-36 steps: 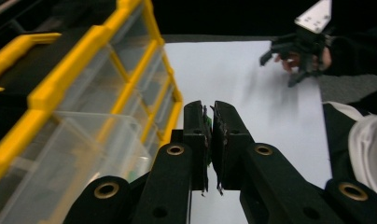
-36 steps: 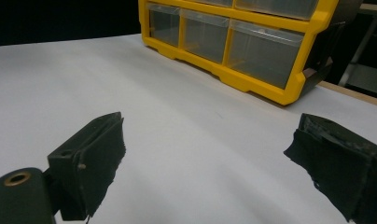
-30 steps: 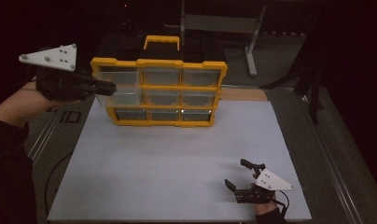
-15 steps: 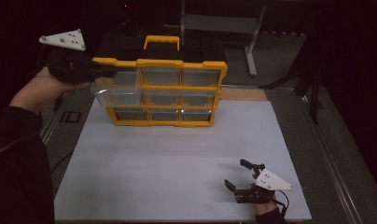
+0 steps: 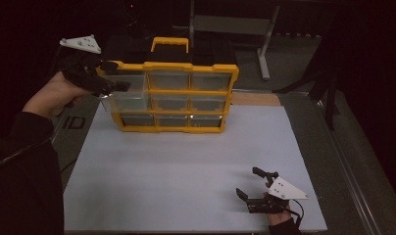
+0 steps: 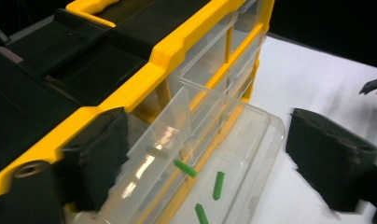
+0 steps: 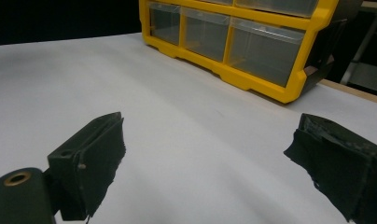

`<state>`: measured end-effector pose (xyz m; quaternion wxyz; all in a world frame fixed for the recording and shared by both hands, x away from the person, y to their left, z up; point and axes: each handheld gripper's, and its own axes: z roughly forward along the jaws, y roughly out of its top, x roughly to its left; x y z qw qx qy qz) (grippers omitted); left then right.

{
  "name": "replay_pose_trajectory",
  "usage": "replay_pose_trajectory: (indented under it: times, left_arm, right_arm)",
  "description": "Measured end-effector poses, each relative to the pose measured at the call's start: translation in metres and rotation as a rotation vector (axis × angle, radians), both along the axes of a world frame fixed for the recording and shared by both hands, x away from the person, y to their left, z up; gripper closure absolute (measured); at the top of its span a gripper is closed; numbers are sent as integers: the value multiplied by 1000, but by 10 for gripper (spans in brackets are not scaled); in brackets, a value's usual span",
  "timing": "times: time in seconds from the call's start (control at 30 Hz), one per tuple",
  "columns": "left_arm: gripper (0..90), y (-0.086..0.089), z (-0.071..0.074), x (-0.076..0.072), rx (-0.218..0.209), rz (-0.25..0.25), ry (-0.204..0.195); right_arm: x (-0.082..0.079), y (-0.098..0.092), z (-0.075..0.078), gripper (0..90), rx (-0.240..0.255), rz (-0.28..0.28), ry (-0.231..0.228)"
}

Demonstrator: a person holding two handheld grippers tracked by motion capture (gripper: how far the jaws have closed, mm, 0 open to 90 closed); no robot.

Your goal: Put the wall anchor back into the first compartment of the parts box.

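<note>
- High view: a yellow organizer (image 5: 174, 95) with clear drawers stands upright at the far side of the white bench (image 5: 186, 166). Its upper-left clear drawer (image 5: 127, 95) is pulled partly out of the frame toward the person's left. The left tool (image 5: 110, 83) is at that drawer's outer end, held by the left hand (image 5: 51, 93); its jaws have just been opening. The right tool (image 5: 255, 188) rests on the bench at the near right edge, well apart from the organizer, with its jaws spread and nothing between them.
- Left gripper view: the pulled-out drawer (image 6: 210, 158) lies between the two black jaws, which stand wide, one by the yellow frame (image 6: 144, 79) and the other out over the white bench; neither pad presses on the drawer. Three small green pieces (image 6: 218, 185) lie on the drawer's floor, and a clear divider (image 6: 163, 135) stands across it.
- Right gripper view: the jaws stand wide apart over bare white bench (image 7: 186, 140). The organizer (image 7: 270, 88) stands farther off, its lower drawers shut in the frame.
</note>
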<state>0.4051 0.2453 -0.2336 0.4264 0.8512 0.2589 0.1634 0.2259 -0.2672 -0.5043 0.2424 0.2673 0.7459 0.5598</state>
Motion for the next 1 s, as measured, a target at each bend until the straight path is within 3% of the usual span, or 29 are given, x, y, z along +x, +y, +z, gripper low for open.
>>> replay_pose_trajectory:
  times: [0.1,0.2,0.37,0.43,0.5,0.57,0.73,1.0]
  left_arm:
    - [0,1,0,-1,-9,2,21]
    - [0,3,1,-6,-40,5,1]
    - [0,3,0,-14,-43,3,-23]
    - [0,0,-2,-23,-66,-3,-33]
    - [0,-2,-3,-29,-45,6,-60]
    - [0,-4,-6,-34,-41,16,-56]
    - [0,-7,-15,-45,-29,-4,-44]
    - [0,-7,-27,-62,-60,-101,-41]
  right_arm:
    - [0,0,0,86,-4,0,-2]
    - [0,0,0,86,-5,0,-1]
    - [0,1,0,86,-4,2,2]
    - [0,0,0,86,-6,1,1]
    - [0,0,0,86,-3,-2,1]
    - [0,0,0,86,-5,-3,1]
    - [-1,1,1,86,2,-2,-1]
    - [-1,1,1,86,2,0,-2]
